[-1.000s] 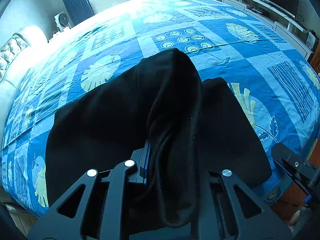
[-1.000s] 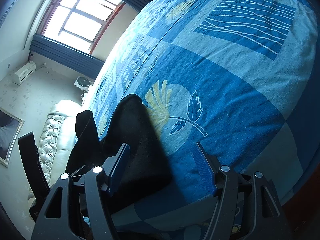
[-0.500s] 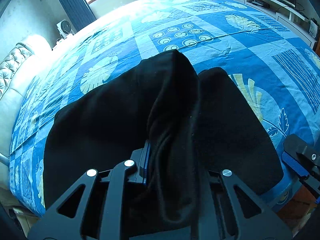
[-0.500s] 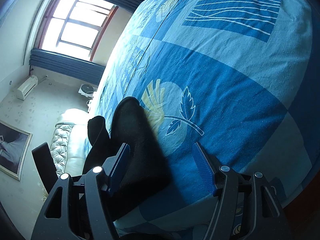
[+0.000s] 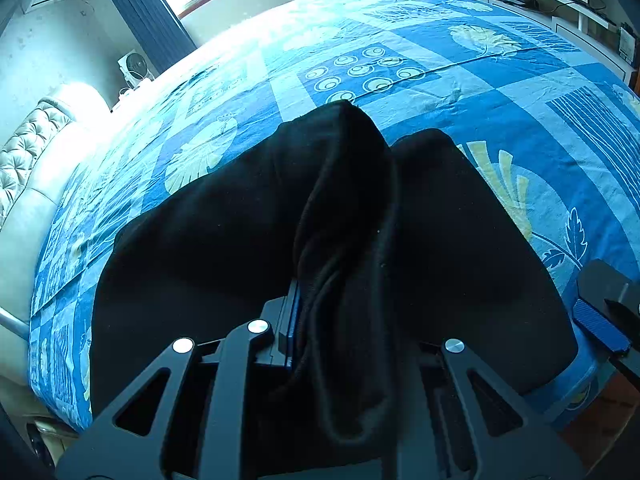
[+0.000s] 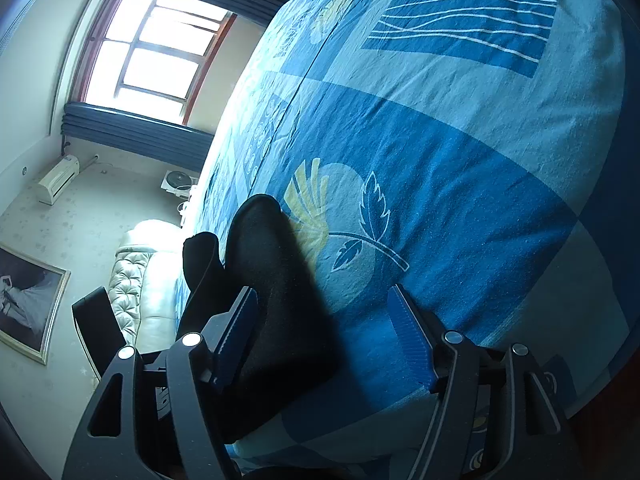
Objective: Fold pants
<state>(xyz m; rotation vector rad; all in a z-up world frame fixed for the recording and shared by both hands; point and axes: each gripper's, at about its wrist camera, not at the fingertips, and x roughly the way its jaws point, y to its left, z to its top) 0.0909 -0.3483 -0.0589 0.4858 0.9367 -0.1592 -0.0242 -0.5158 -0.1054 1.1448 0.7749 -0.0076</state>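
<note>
**Black pants on the bed, one fold pinched by the left gripper**

The black pants (image 5: 224, 248) lie on the bed (image 5: 460, 92), near its lower edge in the left wrist view, and fill most of the middle and lower part of that frame. The bed carries a blue patchwork sheet with leaves and circles. A thick fold of the cloth rises from the flat part and runs down the centre of the frame into the left gripper (image 5: 340, 344). Its fingers stand narrow and are closed on this fold; the blue pad of one finger (image 5: 292, 320) shows just beside the cloth, and the other finger is hidden under the fabric.

In the right wrist view the right gripper (image 6: 324, 336) has its fingers wide apart, with nothing pressed between them. A corner of the pants (image 6: 276, 280) lies just beside the blue pad at the lower left of the frame, and the other pad (image 6: 408, 340) stands over the bare sheet. This same gripper appears at the right edge of the left wrist view (image 5: 604, 320), beside the edge of the pants.

A window (image 6: 156, 48) is at the upper left, and a padded headboard (image 6: 124, 292) at the left.
</note>
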